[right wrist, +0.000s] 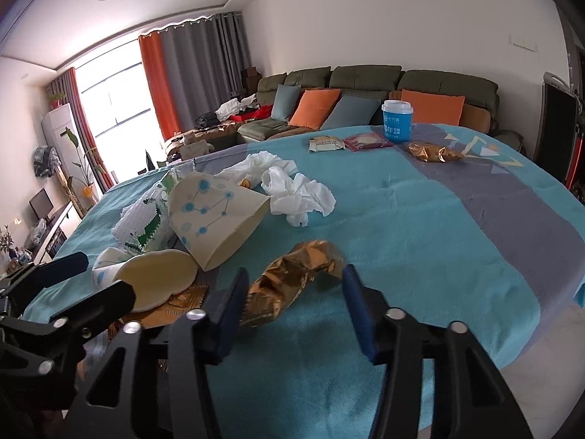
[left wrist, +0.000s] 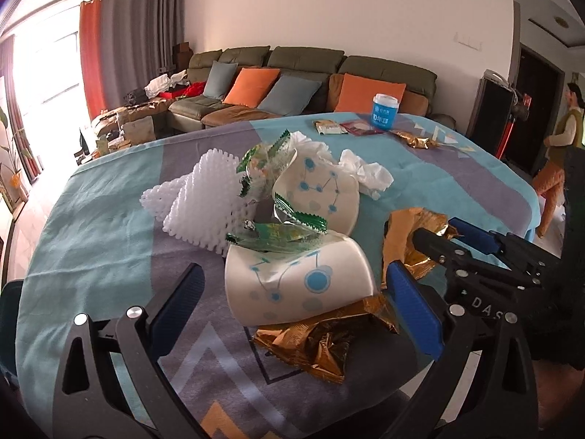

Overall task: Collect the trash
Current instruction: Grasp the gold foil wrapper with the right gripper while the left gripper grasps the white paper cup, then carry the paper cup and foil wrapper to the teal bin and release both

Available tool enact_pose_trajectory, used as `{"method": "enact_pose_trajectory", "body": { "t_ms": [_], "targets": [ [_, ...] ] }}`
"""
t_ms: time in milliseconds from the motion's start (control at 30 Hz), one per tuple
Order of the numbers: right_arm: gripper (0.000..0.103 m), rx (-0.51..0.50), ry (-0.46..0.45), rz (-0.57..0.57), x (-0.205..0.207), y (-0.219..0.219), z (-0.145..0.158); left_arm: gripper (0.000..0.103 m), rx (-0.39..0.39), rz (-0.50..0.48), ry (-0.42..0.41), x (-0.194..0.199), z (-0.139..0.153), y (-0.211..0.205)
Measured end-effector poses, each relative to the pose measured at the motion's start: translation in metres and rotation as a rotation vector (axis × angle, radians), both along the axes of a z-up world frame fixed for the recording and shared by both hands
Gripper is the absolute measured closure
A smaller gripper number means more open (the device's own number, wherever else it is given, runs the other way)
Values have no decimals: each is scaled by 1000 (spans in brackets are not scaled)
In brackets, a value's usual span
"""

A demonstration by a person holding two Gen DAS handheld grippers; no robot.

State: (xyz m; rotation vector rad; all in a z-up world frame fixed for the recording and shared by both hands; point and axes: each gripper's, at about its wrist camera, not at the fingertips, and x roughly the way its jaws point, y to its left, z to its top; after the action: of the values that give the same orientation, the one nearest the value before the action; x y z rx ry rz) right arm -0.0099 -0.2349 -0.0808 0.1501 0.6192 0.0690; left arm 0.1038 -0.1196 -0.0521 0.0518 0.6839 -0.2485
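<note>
A pile of trash lies on the table's cloth (left wrist: 109,219): two crushed paper cups (left wrist: 303,281) (left wrist: 321,190), green wrappers (left wrist: 278,234), white foam netting (left wrist: 197,197), crumpled tissue (left wrist: 365,172) and gold foil wrappers (left wrist: 318,344). My left gripper (left wrist: 296,300) is open, its fingers either side of the near cup. My right gripper (right wrist: 292,292) is open around a gold foil wrapper (right wrist: 292,274), which lies between its fingers; it also shows in the left wrist view (left wrist: 438,234). The cups (right wrist: 215,216) and tissue (right wrist: 296,190) sit beyond it.
At the table's far side stand a blue-and-white tub (right wrist: 396,120), two flat packets (right wrist: 325,143) (right wrist: 369,142) and another gold wrapper (right wrist: 431,152). A green sofa with orange and blue cushions (right wrist: 365,102) is behind. A person (left wrist: 559,139) walks at the right.
</note>
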Motion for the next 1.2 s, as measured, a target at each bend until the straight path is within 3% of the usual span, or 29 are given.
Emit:
{"method": "enact_pose_trajectory", "body": {
  "t_ms": [167,300,433,833,1067,1200],
  "targets": [
    [72,20,7,11,-1,-2,-2,7,-16,18,32,7,-6,2],
    [85,31,8,24,-1,-2,-1,24,-28,8,48,10,-9,4],
    [90,36,8,31,-1,-1,-1,23,-55,-4,39,7,-7,6],
    [93,-12,-68,10,-10,1,22,23,-95,5,-87,-18,19,24],
    [93,-101,-188,-14,-18,3,58,23,-131,73,-175,-37,37,52],
    [93,-125,-258,60,-15,25,80,23,-142,129,-217,-48,46,75]
  ]
}}
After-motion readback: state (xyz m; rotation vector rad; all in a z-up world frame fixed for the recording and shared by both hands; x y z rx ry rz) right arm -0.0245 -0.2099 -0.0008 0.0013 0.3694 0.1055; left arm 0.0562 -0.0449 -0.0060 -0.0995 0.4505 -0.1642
